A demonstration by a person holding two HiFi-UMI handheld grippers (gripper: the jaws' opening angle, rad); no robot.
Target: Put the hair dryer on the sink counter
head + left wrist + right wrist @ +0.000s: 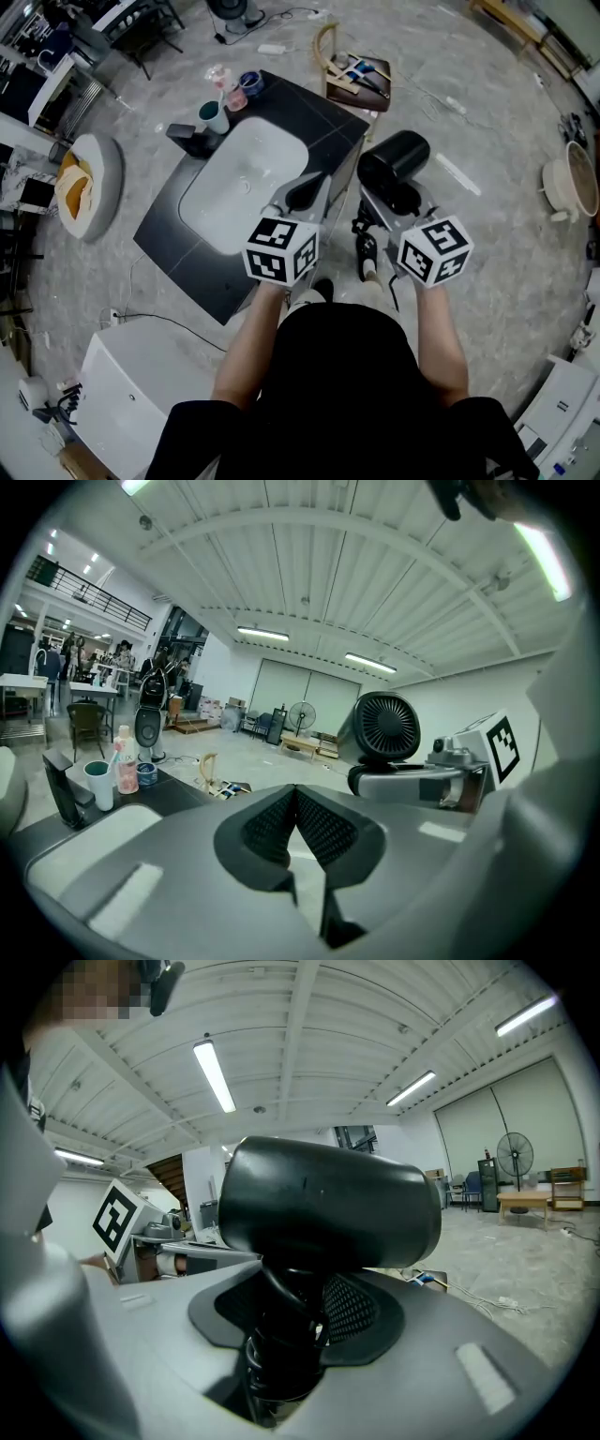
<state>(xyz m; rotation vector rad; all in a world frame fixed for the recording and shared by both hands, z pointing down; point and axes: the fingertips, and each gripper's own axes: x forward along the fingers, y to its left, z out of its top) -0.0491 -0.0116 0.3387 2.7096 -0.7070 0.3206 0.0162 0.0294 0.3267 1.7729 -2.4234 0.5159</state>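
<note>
A black hair dryer [393, 167] is held up in the air just right of the sink counter [319, 127]. My right gripper [392, 208] is shut on its handle. In the right gripper view the barrel [328, 1202] fills the middle and the handle [281, 1335] runs down between the jaws. In the left gripper view the dryer's rear grille [383, 726] shows at the right. My left gripper [305, 192] hangs over the near right edge of the white basin [244, 173]; its jaws are shut with nothing between them [295, 829].
At the counter's far left corner stand a teal cup [213, 116], a pink bottle [232, 95], a small blue jar [251, 82] and a black holder [190, 139]. A wooden stool with items [356, 80] is behind the counter. A white unit [141, 398] sits at the near left.
</note>
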